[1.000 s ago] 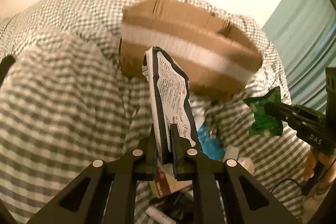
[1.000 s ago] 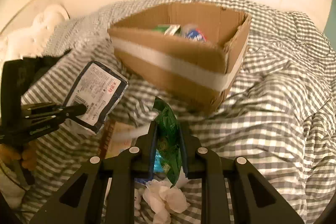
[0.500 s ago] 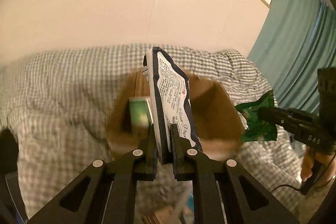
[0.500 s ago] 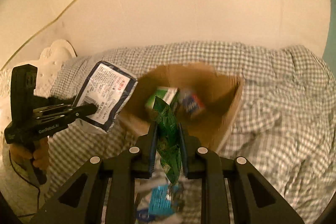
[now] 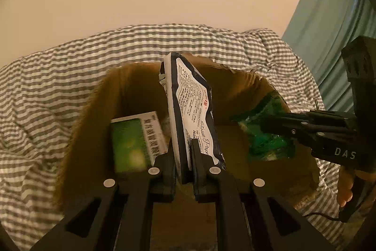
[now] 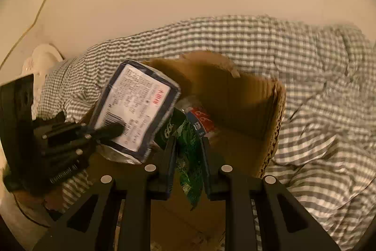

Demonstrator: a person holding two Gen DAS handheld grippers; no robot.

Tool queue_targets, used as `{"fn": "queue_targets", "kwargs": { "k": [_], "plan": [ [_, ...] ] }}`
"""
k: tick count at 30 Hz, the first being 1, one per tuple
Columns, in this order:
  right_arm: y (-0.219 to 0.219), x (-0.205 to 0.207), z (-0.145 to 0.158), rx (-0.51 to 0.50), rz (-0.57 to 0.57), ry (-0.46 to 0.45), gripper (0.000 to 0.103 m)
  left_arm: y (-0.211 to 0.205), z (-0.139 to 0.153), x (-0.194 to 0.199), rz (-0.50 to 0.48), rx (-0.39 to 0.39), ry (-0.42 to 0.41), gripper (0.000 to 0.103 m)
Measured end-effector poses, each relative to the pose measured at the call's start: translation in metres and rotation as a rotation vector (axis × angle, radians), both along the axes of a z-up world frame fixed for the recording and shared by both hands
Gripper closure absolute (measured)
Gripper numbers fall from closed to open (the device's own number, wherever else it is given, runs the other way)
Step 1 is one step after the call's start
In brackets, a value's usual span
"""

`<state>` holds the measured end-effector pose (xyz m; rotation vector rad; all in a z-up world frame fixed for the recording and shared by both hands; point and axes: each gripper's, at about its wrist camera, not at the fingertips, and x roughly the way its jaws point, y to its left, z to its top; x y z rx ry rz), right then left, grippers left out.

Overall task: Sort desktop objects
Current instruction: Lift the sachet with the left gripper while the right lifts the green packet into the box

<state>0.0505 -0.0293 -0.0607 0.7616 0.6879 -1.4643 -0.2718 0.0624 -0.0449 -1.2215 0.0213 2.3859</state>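
Observation:
My left gripper [image 5: 183, 145] is shut on a tissue pack [image 5: 192, 107] with a dark blue border and white label, held upright over the open cardboard box [image 5: 89, 124]. The pack also shows in the right wrist view [image 6: 136, 109], with the left gripper [image 6: 112, 131] on it. My right gripper [image 6: 188, 140] is shut on a crumpled green wrapper [image 6: 189, 157] over the same box [image 6: 272, 114]. In the left wrist view the right gripper [image 5: 268, 122] holds the wrapper [image 5: 265, 133] above the box's right side.
Inside the box lie a green and white carton [image 5: 134, 140] and a red, white and blue packet [image 6: 202, 119]. The box stands on a grey checked quilt [image 6: 305, 67]. A cream wall is behind, a teal curtain [image 5: 329, 27] at the right, and a white object [image 6: 40, 60] at the far left.
Both grippers have risen and moved forward with their loads, from beside the box's front wall to over its open top. The clutter below has dropped out of view.

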Motion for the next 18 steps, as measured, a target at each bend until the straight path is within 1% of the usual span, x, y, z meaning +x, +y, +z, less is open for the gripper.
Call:
{"fn": "queue_targets", "kwargs": {
  "k": [2, 4, 5, 6, 7, 8, 9, 10, 14, 18],
  "plan": [
    [0.000, -0.004, 0.000, -0.007, -0.009, 0.004, 0.083, 0.002, -0.004, -0.002, 0.006, 0.001, -0.001, 0.092],
    [0.003, -0.006, 0.002, -0.016, -0.008, -0.003, 0.083, 0.003, -0.005, 0.001, 0.009, -0.020, 0.008, 0.082],
    [0.005, -0.009, 0.007, -0.029, -0.008, -0.010, 0.081, 0.002, -0.006, 0.001, 0.006, -0.036, 0.012, 0.077],
    [0.007, -0.009, 0.010, -0.036, -0.011, -0.010, 0.078, 0.002, -0.005, 0.001, 0.003, -0.054, 0.014, 0.060],
    [0.007, -0.007, 0.014, -0.044, -0.018, -0.006, 0.068, 0.001, -0.003, 0.004, 0.013, -0.070, 0.021, 0.038],
    [0.014, -0.004, 0.021, -0.062, -0.025, 0.002, 0.058, -0.002, -0.002, 0.003, 0.026, -0.078, 0.030, 0.029],
    [0.017, -0.003, 0.025, -0.078, -0.029, 0.008, 0.055, -0.005, 0.003, 0.008, 0.048, -0.081, 0.050, 0.023],
    [0.022, -0.001, 0.030, -0.093, -0.030, 0.014, 0.055, -0.008, 0.008, 0.012, 0.060, -0.075, 0.063, 0.022],
    [0.042, 0.012, 0.049, -0.135, -0.022, 0.035, 0.055, -0.023, 0.023, 0.031, 0.098, -0.072, 0.064, 0.021],
    [0.082, 0.026, 0.062, -0.167, -0.028, 0.082, 0.055, -0.048, 0.030, 0.061, 0.148, -0.072, 0.048, 0.020]
  ]
}}
